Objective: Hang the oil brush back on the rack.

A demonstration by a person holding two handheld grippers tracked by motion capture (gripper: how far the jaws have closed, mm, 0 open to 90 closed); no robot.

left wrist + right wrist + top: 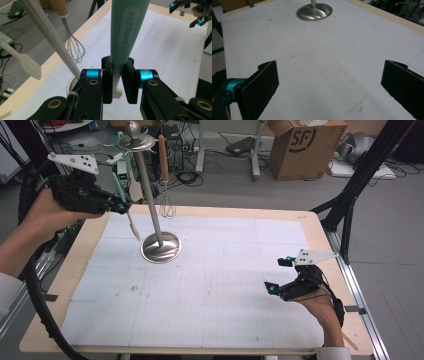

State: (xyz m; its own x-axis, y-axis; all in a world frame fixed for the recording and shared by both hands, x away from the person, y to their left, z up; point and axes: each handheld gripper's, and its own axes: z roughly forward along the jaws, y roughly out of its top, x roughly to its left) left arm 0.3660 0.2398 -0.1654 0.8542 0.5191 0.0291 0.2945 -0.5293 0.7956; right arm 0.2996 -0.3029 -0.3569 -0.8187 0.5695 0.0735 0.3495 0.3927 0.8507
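My left gripper (120, 208) is raised at the table's far left, beside the metal utensil stand (161, 247). It is shut on a utensil with a mint-green handle (116, 182) and a white pointed end (133, 229) that hangs below the jaws. In the left gripper view (117, 80) the green handle (125, 30) runs up between the two pads and its white notched end (116, 93) pokes out beneath. My right gripper (278, 275) hovers low over the white mat (215, 285) at the right, jaws wide open and nothing between them (329, 85).
A wooden-handled whisk (167, 209) and a white spatula (135, 189) hang from the stand's top disc (135, 142). The stand's pole (50, 35) slants close beside my left jaws. A cardboard box (305, 145) and cables lie on the floor beyond the table.
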